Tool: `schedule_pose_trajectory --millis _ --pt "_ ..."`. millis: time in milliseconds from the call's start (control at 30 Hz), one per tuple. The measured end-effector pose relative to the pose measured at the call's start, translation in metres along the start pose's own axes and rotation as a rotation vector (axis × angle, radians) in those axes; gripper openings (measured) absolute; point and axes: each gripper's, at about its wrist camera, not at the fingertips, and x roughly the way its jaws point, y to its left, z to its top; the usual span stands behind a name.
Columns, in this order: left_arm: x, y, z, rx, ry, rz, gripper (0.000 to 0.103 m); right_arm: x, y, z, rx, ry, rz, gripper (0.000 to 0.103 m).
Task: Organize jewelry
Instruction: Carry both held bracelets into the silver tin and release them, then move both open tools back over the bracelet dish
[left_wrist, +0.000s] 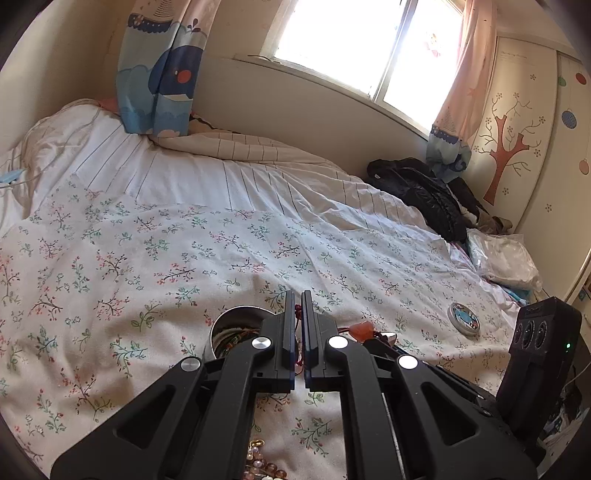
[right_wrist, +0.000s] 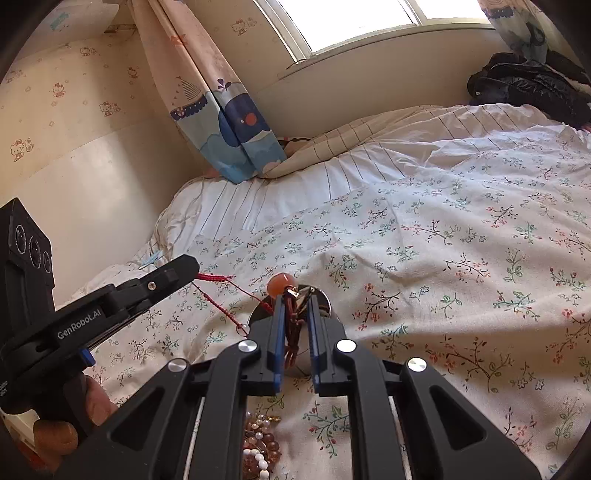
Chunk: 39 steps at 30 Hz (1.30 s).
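My left gripper (left_wrist: 298, 295) is shut on a red braided cord (left_wrist: 297, 312); in the right wrist view the cord (right_wrist: 214, 277) runs from the left gripper (right_wrist: 194, 263) toward the right one. My right gripper (right_wrist: 296, 299) is shut on the cord's other end with brown strands (right_wrist: 291, 332) and an orange bead (right_wrist: 282, 282) at its tips. A round metal tin (left_wrist: 236, 319) holding several bracelets sits under the left gripper; it also shows behind the right gripper (right_wrist: 325, 301). A pile of beaded bracelets (right_wrist: 260, 446) lies on the bed below both grippers.
The floral bedsheet (left_wrist: 184, 266) covers the bed. The tin's round lid (left_wrist: 463, 319) lies to the right. A black jacket (left_wrist: 424, 192) and a plastic bag (left_wrist: 502, 258) are at the far right by the wall. Curtains (left_wrist: 159, 74) hang at the back.
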Motion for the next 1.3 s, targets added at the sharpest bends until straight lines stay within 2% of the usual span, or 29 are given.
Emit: schedule_pose_trajectory --millis 100,200,300,367,433,500,600,700,767,900,1033,1300 --pt "0.026 0.007 0.001 -0.014 0.060 0.024 0.003 0.009 -0.004 0.004 0.011 0.009 0.004 0.012" --pt "0.053 0.026 -0.005 -0.078 0.135 0.066 0.004 0.021 -0.006 0.005 0.012 0.030 0.005 0.012" --pt "0.060 0.042 -0.013 -0.113 0.165 0.098 0.006 0.033 -0.006 0.004 0.011 0.053 0.012 0.012" --pt "0.058 0.049 -0.015 -0.129 0.159 0.109 0.013 0.041 -0.004 0.003 0.005 0.066 0.017 0.012" --pt "0.052 0.055 -0.013 -0.146 0.141 0.120 0.030 0.047 0.000 0.003 -0.005 0.077 0.022 0.012" --pt "0.045 0.059 -0.010 -0.159 0.113 0.135 0.040 0.053 0.005 0.003 -0.012 0.087 0.030 0.012" --pt "0.036 0.064 -0.006 -0.176 0.089 0.142 0.044 0.066 0.012 0.002 -0.021 0.123 0.054 0.013" --pt "0.031 0.068 -0.005 -0.177 0.081 0.169 0.048 0.078 0.013 -0.001 -0.035 0.147 -0.014 0.049" --pt "0.028 0.066 -0.008 -0.150 0.083 0.213 0.050 0.075 0.008 -0.003 -0.033 0.135 -0.041 0.049" --pt "0.020 0.056 -0.020 -0.056 0.107 0.313 0.065 0.051 0.001 -0.003 -0.025 0.092 -0.085 0.049" --pt "0.007 0.044 -0.036 0.035 0.126 0.395 0.080 0.026 0.003 -0.013 -0.052 0.096 -0.145 0.059" --pt "-0.021 0.027 -0.068 0.140 0.165 0.456 0.084 -0.013 0.016 -0.036 -0.117 0.112 -0.220 0.072"
